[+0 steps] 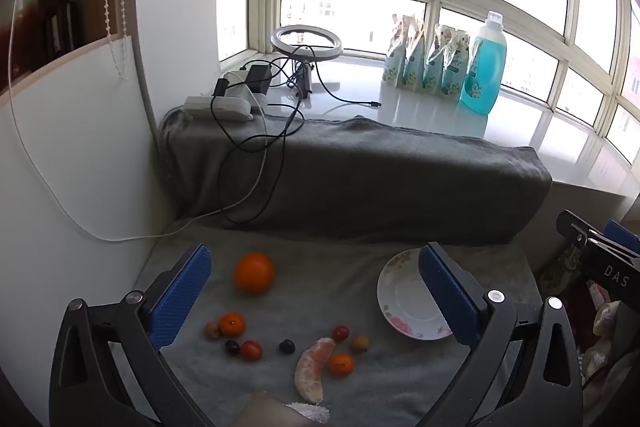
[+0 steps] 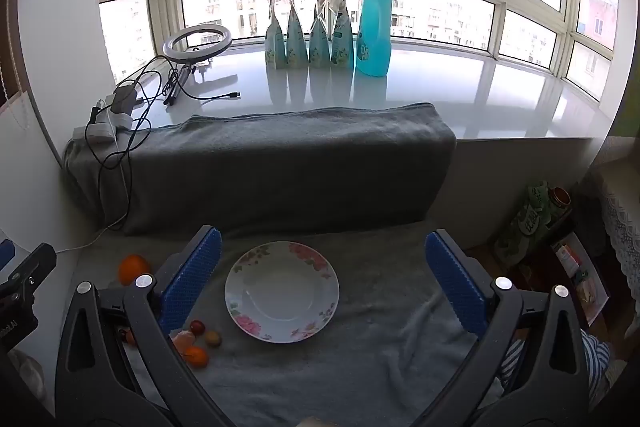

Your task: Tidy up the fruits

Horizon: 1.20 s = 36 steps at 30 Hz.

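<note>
Fruits (image 1: pixel 280 331) lie loose on the grey towel (image 2: pixel 360 367) beside the empty plate (image 2: pixel 282 291); I hold left gripper (image 1: pixel 316 301) and right gripper (image 2: pixel 322 281) wide, holding nothing, ready to gather.

Matt grey terry cloth (image 2: pixel 360 347) under glossy floral ceramic plate (image 2: pixel 320 291); behind it, glossy white sill (image 2: pixel 480 99).

The left gripper (image 1: pixel 316 295) is tipping down with its jaws standing wide apart, holding nothing. The right gripper (image 2: pixel 322 279) is tipping down the same way beside it, jaws wide apart too, holding nothing.
</note>
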{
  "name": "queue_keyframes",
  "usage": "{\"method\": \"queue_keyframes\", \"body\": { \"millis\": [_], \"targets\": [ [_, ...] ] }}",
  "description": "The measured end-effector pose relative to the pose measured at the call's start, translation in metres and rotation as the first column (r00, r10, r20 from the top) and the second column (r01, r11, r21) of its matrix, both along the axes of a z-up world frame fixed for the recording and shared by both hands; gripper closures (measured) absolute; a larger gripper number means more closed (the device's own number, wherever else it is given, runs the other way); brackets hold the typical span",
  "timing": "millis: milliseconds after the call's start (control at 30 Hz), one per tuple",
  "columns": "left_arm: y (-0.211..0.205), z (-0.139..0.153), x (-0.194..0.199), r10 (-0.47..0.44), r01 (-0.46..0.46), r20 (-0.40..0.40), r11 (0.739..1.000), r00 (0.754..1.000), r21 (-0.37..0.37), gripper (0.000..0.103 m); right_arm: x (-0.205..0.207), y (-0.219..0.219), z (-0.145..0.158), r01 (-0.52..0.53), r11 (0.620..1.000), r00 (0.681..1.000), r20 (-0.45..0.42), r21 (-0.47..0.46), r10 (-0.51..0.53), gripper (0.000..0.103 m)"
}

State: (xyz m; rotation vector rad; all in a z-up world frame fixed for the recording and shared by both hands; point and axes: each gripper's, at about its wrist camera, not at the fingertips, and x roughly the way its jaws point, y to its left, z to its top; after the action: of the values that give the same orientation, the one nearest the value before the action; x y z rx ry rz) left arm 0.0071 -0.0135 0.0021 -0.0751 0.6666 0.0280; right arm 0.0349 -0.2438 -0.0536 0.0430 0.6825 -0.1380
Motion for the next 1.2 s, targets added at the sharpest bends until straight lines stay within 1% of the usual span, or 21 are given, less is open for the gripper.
{"method": "queue_keyframes", "body": {
  "millis": [767, 1200],
  "targets": [
    [-0.0014, -0.0016, 0.0023, -0.004, 0.004, -0.003, 1.0, 1.0, 0.002, 0.0, 0.0026, -0.0013, -0.0028, 0.0, 1.0, 1.0, 0.002, 0.0, 0.0, 0.0],
    [-0.0058, -0.0037, 0.0037, -0.017, 0.017, -0.003, 1.0, 1.0, 0.02, 0.0, 0.0022, -0.0013, -0.0038, 0.001, 1.0, 1.0, 0.002, 0.0, -0.001, 0.0]
  ]
}}
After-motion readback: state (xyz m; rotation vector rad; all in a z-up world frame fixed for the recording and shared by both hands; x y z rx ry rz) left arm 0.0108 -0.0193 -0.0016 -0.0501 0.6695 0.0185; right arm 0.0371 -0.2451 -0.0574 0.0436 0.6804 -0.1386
